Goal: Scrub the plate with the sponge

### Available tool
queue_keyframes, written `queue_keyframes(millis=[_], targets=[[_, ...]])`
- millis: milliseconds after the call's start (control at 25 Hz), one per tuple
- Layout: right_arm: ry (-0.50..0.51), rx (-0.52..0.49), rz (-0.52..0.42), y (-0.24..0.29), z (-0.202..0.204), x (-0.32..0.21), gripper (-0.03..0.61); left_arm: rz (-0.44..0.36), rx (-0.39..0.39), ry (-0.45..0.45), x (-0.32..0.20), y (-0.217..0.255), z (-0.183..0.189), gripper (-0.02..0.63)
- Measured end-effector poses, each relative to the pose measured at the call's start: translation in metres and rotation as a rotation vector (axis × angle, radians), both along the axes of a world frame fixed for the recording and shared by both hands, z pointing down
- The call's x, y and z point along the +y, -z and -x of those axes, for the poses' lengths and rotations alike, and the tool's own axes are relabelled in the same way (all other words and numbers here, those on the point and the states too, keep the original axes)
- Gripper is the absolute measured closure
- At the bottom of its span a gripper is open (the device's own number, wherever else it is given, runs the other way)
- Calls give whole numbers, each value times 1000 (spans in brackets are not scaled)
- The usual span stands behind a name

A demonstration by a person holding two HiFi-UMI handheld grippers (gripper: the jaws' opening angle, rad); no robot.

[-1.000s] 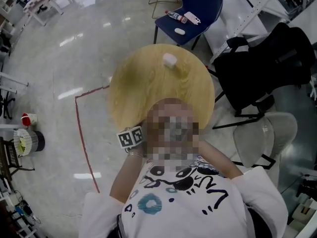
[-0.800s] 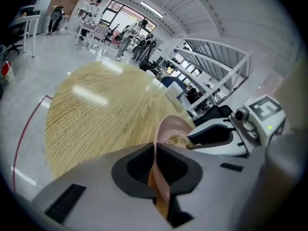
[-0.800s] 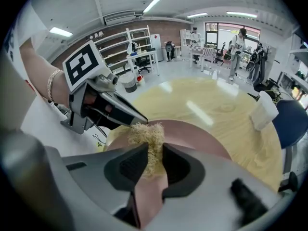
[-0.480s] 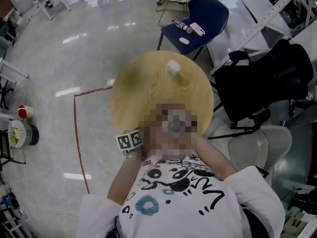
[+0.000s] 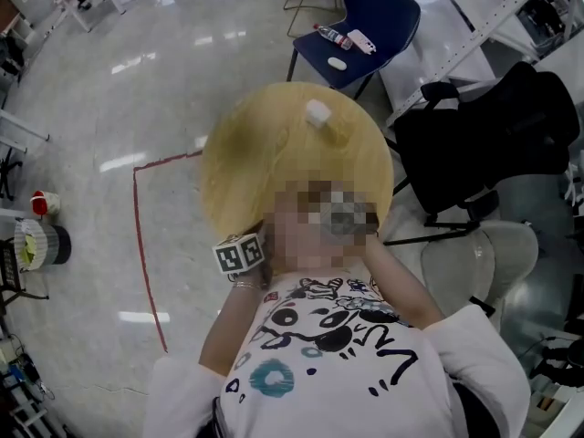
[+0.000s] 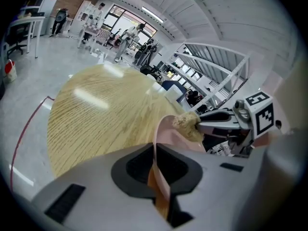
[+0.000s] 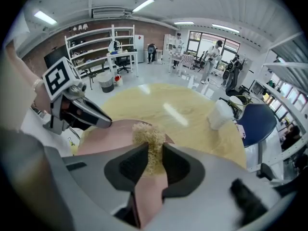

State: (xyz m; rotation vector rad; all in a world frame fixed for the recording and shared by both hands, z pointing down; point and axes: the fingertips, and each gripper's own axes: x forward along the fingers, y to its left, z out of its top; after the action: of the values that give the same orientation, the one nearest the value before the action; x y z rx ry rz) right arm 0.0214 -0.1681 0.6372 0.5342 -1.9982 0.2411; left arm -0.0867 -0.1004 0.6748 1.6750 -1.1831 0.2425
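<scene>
In the left gripper view my left gripper (image 6: 155,153) is shut on the rim of a pink plate (image 6: 169,130), held on edge above the round wooden table (image 6: 101,114). My right gripper (image 7: 153,153) is shut on a tan, fibrous sponge (image 7: 150,137), which presses against the plate's face (image 7: 108,134). From the left, the sponge (image 6: 188,124) sits at the plate's upper rim with the right gripper (image 6: 222,121) behind it. The right gripper view shows the left gripper (image 7: 82,112) at the plate's left. In the head view only the left gripper's marker cube (image 5: 239,254) shows.
A white cup (image 5: 317,112) stands on the far side of the table (image 5: 265,167), also seen at the right in the right gripper view (image 7: 219,114). A blue chair (image 5: 365,16) stands beyond the table and a black chair (image 5: 484,144) to its right. Red tape (image 5: 137,235) marks the floor.
The head view has drifted a little. The left gripper's marker cube stays at the table's near edge and the cup has not moved.
</scene>
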Motion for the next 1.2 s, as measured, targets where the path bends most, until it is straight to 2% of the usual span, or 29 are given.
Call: queue_keyframes(millis=[80, 200, 280, 640, 880, 1200], targets=[[57, -18, 26, 3, 4, 15, 477, 1, -2, 4, 0, -2, -1, 584], [181, 27, 66, -14, 15, 40, 477, -1, -16, -1, -1, -2, 0, 584], [210, 56, 62, -23, 19, 45, 477, -1, -23, -6, -1, -1, 1, 584], [134, 51, 13, -27, 12, 23, 477, -5, -20, -26, -2, -2, 0, 584], [84, 99, -34, -24, -20, 10, 477, -21, -45, 5, -1, -1, 1, 584], [19, 123, -39, -23, -53, 18, 477, -49, -92, 47, 0, -1, 3, 584]])
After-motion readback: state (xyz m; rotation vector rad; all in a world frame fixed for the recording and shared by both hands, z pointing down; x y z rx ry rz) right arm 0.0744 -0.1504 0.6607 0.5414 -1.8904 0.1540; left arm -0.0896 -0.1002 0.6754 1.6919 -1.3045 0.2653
